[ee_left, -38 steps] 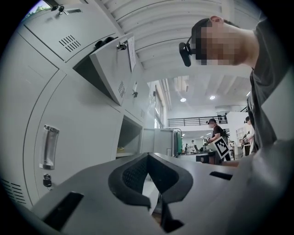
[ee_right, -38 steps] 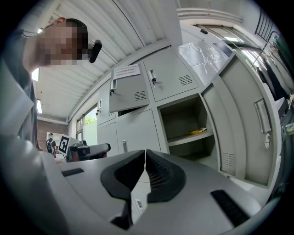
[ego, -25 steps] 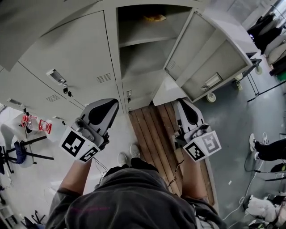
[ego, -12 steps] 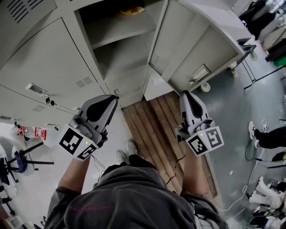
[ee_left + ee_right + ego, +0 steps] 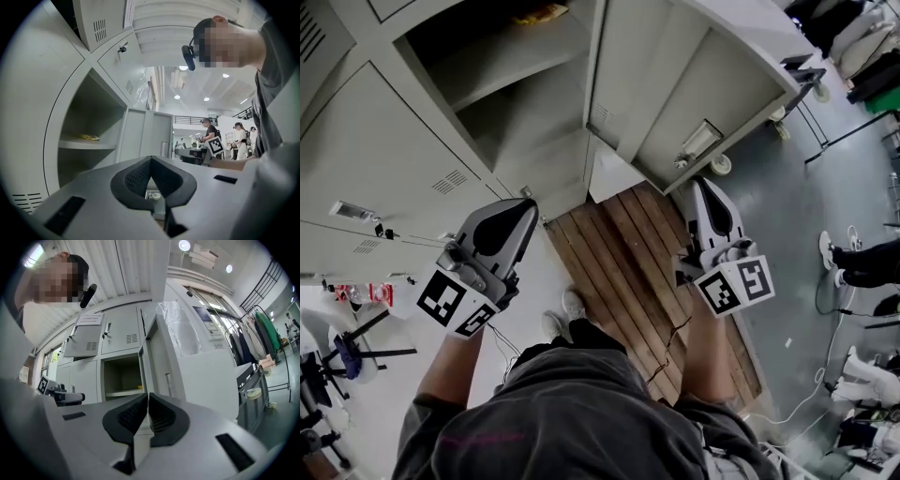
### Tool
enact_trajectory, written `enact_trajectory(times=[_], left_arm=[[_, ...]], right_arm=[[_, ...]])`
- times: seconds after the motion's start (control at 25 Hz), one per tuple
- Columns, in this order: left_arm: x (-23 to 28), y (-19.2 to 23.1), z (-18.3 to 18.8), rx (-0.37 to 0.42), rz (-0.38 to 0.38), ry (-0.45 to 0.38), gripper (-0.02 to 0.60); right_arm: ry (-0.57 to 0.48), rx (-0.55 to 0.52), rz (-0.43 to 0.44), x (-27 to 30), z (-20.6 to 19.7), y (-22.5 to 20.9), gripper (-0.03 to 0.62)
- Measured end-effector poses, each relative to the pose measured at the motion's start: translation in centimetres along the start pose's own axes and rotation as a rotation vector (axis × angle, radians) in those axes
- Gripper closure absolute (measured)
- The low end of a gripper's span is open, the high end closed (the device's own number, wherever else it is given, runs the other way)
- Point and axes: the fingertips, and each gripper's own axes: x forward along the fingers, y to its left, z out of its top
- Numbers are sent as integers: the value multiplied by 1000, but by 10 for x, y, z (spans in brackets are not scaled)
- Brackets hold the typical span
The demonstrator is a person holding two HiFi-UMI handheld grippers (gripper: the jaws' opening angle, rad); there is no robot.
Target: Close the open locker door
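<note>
Stepping closer, bringing the right tongs (image 5: 705, 192), shut and empty, up just beneath the locker door (image 5: 712, 84), still hanging wide open. Keeping the left tongs (image 5: 523, 211) shut too, left of the door, readying a push.

The lockers (image 5: 412, 122) and the open locker door (image 5: 675, 84) are plain pale grey. At the top middle of the frame is a yellow scrap (image 5: 539, 14). The floor planks (image 5: 619, 272) at centre are brown and grained; the floor (image 5: 806, 216) at right is dark grey. The left tongs (image 5: 528, 206) and right tongs (image 5: 701, 183) are light grey with black pads, and their marker cubes (image 5: 450, 302) carry black-and-white squares.
</note>
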Motion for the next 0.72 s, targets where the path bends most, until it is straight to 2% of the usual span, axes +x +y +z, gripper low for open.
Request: enact_trajectory(times=[0.4, 0.72], left_arm=[[10, 2, -10, -3, -22, 30, 568], [17, 0, -19, -5, -33, 57, 568]], right_arm=[[-27, 6, -60, -2, 3, -32, 565], [-33, 10, -68, -1, -1, -46, 522]])
